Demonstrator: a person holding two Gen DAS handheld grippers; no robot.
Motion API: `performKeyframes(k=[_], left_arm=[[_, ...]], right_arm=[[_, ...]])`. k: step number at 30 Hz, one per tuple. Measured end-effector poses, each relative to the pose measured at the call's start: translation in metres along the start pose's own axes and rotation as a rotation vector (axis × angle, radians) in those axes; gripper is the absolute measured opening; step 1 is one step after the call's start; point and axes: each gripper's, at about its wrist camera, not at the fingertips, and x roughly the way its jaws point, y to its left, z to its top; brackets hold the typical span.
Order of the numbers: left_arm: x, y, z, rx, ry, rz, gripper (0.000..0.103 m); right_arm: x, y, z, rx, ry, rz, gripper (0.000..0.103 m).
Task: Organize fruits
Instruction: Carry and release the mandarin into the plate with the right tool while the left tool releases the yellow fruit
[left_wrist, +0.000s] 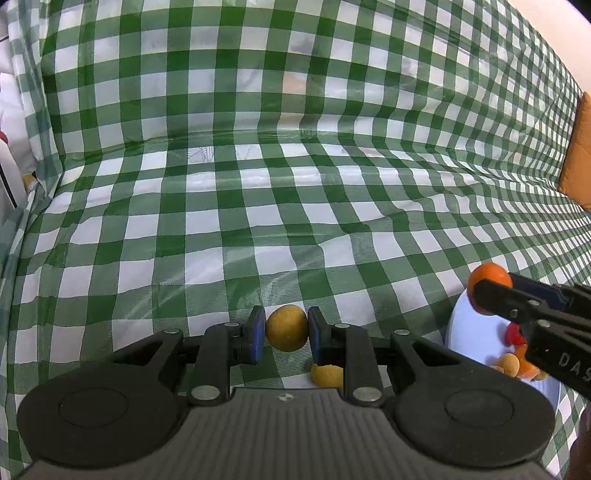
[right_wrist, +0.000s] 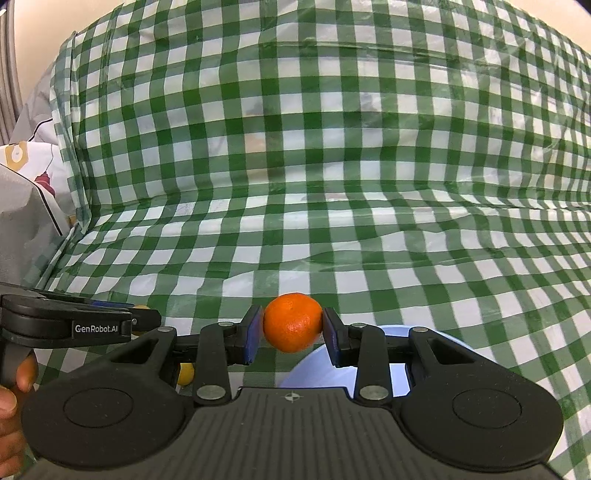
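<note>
My left gripper (left_wrist: 286, 330) is shut on a round yellow-brown fruit (left_wrist: 287, 328) and holds it above the green checked cloth. A second yellow fruit (left_wrist: 327, 374) lies on the cloth just below it. My right gripper (right_wrist: 292, 325) is shut on an orange mandarin (right_wrist: 292, 322) and holds it over the near rim of a white plate (right_wrist: 321, 369). In the left wrist view the right gripper (left_wrist: 491, 293) comes in from the right with the mandarin (left_wrist: 489, 277) above the plate (left_wrist: 461, 325), which holds several small fruits (left_wrist: 511, 363).
The green and white checked cloth (left_wrist: 258, 221) covers the table and rises up at the back. A brown cushion (left_wrist: 580, 155) is at the far right. A white object (left_wrist: 7, 170) stands at the left edge. The left gripper's body (right_wrist: 66, 325) shows at the left of the right wrist view.
</note>
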Motion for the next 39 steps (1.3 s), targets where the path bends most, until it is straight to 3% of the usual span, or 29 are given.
performKeyframes(k=[21, 27, 33, 39], left_arm=[[-0.01, -0.019, -0.001, 0.08, -0.067, -0.058, 0.027], [-0.018, -0.019, -0.007, 0.102, -0.095, -0.082, 0.027], [-0.026, -0.035, -0.013, 0.154, -0.126, -0.127, 0.027], [-0.038, -0.069, -0.029, 0.251, -0.179, -0.214, 0.027]], right_arm=[[-0.027, -0.04, -0.001, 0.006, -0.021, -0.064, 0.037], [-0.034, -0.056, 0.002, 0.043, -0.053, -0.124, 0.037], [-0.045, -0.088, 0.005, 0.145, -0.094, -0.22, 0.037], [-0.048, -0.105, -0.002, 0.155, -0.078, -0.226, 0.037]])
